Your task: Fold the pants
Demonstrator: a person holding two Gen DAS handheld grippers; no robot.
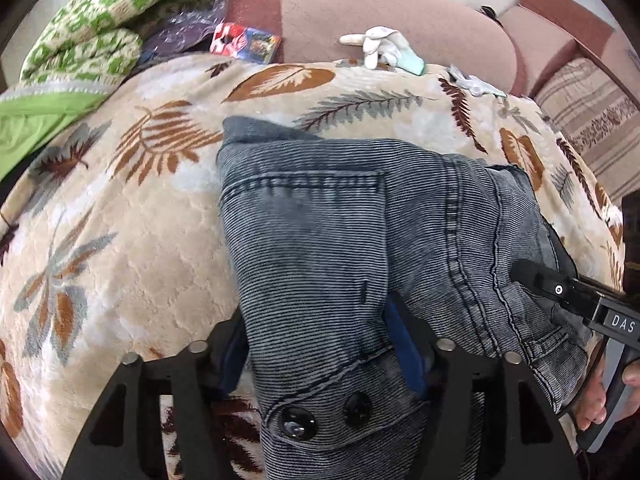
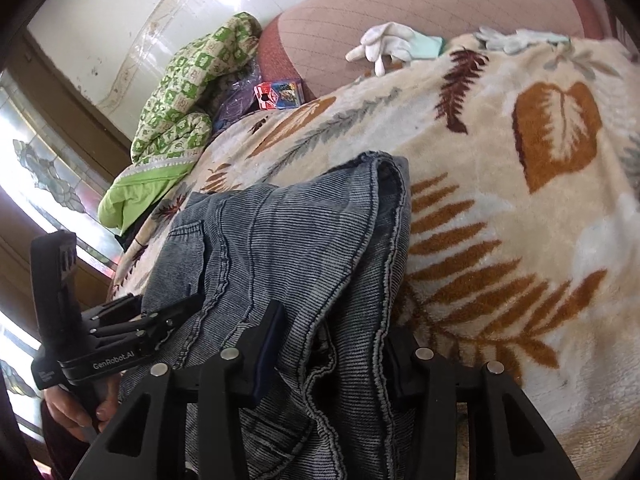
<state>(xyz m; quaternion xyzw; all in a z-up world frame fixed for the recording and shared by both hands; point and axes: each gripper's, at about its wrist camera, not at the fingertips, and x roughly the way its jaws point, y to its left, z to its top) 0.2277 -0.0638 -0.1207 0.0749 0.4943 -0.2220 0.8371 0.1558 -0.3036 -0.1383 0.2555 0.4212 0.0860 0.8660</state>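
While the pants (image 1: 340,248) lie bunched on the leaf-patterned blanket (image 1: 120,240), both grippers hold them at the near edge. At the far left of the left wrist view, a green checked quilt (image 1: 104,20) rests against the pink sofa back (image 1: 380,12), with a red and blue packet (image 1: 244,40) just beside it. The left gripper (image 1: 320,356) has its jaws clenched on the waistband, where two dark buttons (image 1: 296,422) show between the blue pads; the denim rises from the jaws and spreads forward over the blanket, a back pocket seam facing up. In the right wrist view, the left gripper (image 2: 160,320) enters from the left edge, held by the left hand (image 2: 76,408), and its fingers touch the folded denim. The pants (image 2: 304,240) here form a thick fold with a stitched hem edge turned toward the right. The right gripper (image 2: 328,360) has its jaws clenched on a bundle of this denim, the cloth passing between the two pads. In the left wrist view, the right gripper (image 1: 524,272) reaches in from the right edge and presses on the seam side of the pants. At the far edge of the blanket lie a white glove (image 1: 380,46) and, further right, a second pale glove (image 1: 476,84).
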